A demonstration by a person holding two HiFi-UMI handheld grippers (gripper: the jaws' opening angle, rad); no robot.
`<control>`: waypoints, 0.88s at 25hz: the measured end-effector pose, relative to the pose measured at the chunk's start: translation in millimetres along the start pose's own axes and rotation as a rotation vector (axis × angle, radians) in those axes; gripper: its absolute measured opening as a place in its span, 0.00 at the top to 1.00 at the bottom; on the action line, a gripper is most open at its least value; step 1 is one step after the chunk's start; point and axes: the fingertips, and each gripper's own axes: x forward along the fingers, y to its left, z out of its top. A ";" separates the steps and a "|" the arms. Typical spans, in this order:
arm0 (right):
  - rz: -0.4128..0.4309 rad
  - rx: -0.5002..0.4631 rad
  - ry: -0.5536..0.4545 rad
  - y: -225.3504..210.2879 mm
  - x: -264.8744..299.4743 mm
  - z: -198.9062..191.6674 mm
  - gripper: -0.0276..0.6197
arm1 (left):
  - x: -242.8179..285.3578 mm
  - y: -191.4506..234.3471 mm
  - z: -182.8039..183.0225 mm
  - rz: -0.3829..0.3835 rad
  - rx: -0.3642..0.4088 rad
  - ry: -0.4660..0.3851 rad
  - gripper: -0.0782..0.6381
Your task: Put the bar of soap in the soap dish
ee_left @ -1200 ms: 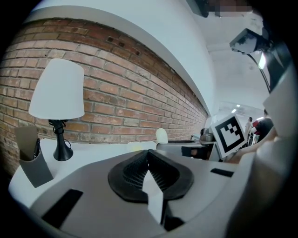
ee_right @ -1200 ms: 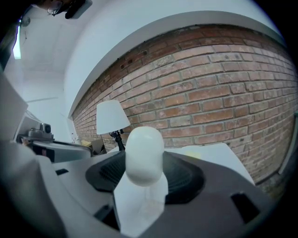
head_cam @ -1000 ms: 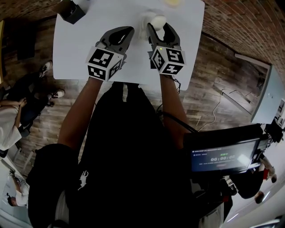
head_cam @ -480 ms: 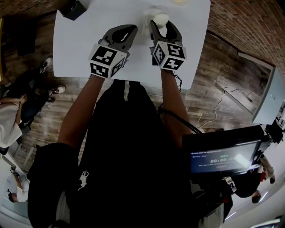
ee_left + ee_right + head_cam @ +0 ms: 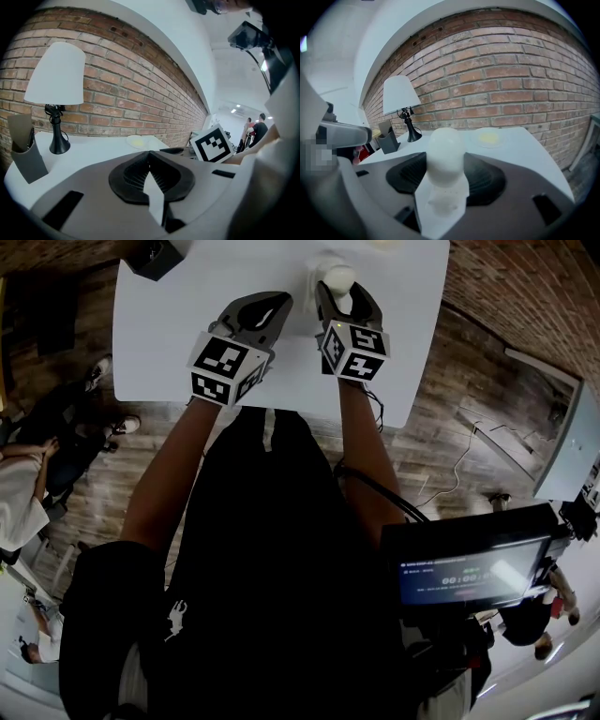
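My right claw [image 5: 342,289] is clenched on the pale, rounded oval bar of soap [image 5: 446,152], which stands up between the two dark ribbed pads with its top showing above them. My left claw [image 5: 267,307] is closed on nothing, its pads meeting at the tips with only a sliver of the white bench [image 5: 169,343] showing through the gap below. Over the last second little has changed: both claws have crept a touch farther from the near edge toward the far edge, side by side, and the soap has not slipped in its grip. I judge that I am mid-carry, with the pickup done and the placing not begun. The shallow round white soap dish with a yellowish centre [image 5: 490,137] sits by the far edge of the bench, toward the far right corner, ahead of the soap and a little to its right, with bare bench between the two. In the head view it is almost cut off at the top. A lamp with a white shade on a black stem [image 5: 400,96] and a grey desk holder [image 5: 28,159] stand off toward the far left corner, well apart from my line. Next I would need to reach on, bring the bar over the dish's hollow, lower it and only then release, since a smooth rounded bar may skid off a shallow rim.
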 end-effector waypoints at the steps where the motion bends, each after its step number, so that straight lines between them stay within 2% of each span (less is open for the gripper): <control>1: -0.002 -0.003 0.007 -0.2 2.1 -1.8 0.57 | 0.3 0.2 0.0 -0.001 0.000 0.001 0.88; 22: -0.074 -0.029 0.120 -10.1 24.5 -23.3 0.57 | -0.4 14.1 0.6 0.011 -0.009 0.006 0.88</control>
